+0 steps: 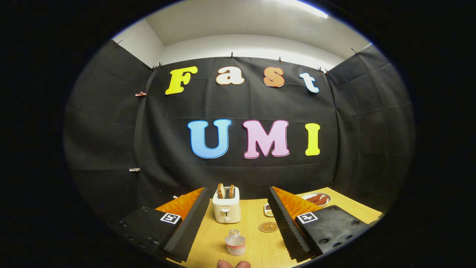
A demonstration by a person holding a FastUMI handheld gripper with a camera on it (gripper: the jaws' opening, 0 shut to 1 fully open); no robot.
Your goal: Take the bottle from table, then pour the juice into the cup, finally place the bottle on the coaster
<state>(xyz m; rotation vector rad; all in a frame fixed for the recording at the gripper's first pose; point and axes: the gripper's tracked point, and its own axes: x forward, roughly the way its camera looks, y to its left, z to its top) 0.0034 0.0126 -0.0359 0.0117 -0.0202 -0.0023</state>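
Tool: my tool (pixel 234 227) is released, the two fingers spread wide and gripping nothing; the wooden yellow table (pixel 256 230) shows between them.
Bottle: the small clear plastic bottle with a pale label (pixel 235 242) stands upright on the table between my fingers, low and near to me, with no cap that I can see on its neck. It touches neither finger.
Coaster: the round brown coaster (pixel 268 227) lies flat at about 1 o'clock from the bottle, close to my right finger and apart from the bottle.
Other things: the white toaster with two slices of toast (pixel 226 208) stands at 12 o'clock beyond the bottle; a white plate with reddish food (pixel 316 199) is far at 2 o'clock, beyond my right finger. A fingertip (pixel 233 264) shows at 6 o'clock, just below the bottle.
Cup: I cannot point out the cup from here.
Step in hand: I judge it is the taking of the bottle, not yet done.
How to do it well: I should bring the tool lower and forward until the bottle's body sits centred between the pads, then clench on the body under the neck, not on the neck. The bottle seems light and open, so I should squeeze gently and lift it straight up, without tilting, to spill no juice.
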